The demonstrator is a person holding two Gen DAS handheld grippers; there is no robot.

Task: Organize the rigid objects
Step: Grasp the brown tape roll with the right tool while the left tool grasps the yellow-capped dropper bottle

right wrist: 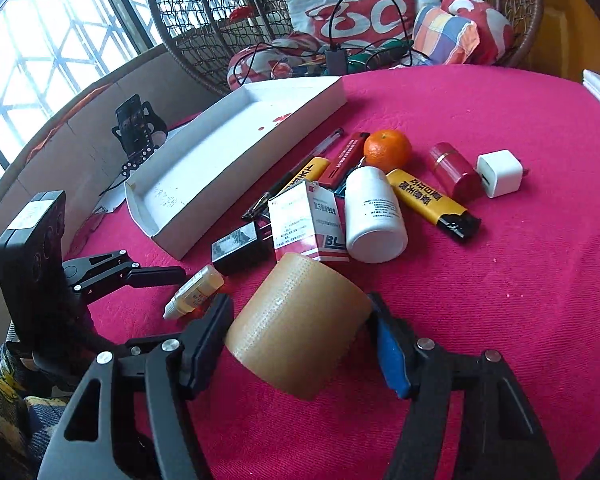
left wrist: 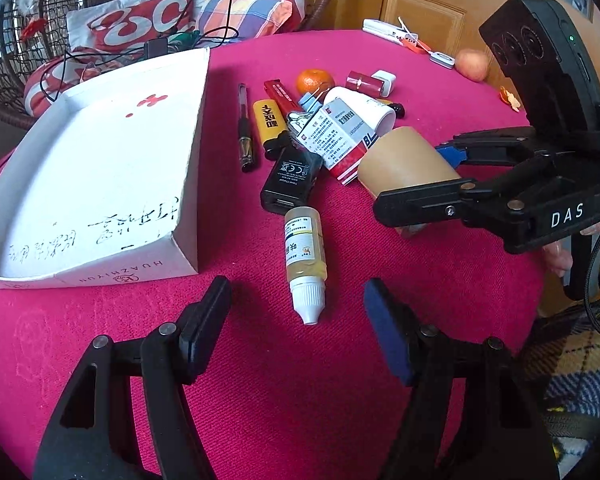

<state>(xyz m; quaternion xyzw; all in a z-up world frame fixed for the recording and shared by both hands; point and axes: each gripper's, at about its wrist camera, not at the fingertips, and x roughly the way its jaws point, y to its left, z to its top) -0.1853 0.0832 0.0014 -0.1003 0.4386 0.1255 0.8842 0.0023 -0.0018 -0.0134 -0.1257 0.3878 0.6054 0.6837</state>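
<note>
The round table point(left wrist: 260, 380) under its magenta cloth carries the empty white box lid point(right wrist: 236, 152) along its left side, and every loose thing lies in a heap to the right of that lid. My right gripper point(right wrist: 300, 332) has its jaws pressed on the two flat ends of the brown tape roll point(right wrist: 296, 320), whose axis runs across the jaws, at the heap's near edge. My left gripper point(left wrist: 296, 320) stands open, the dropper bottle point(left wrist: 305, 256) just ahead between its fingers, lying lengthwise with the cap toward me.
</note>
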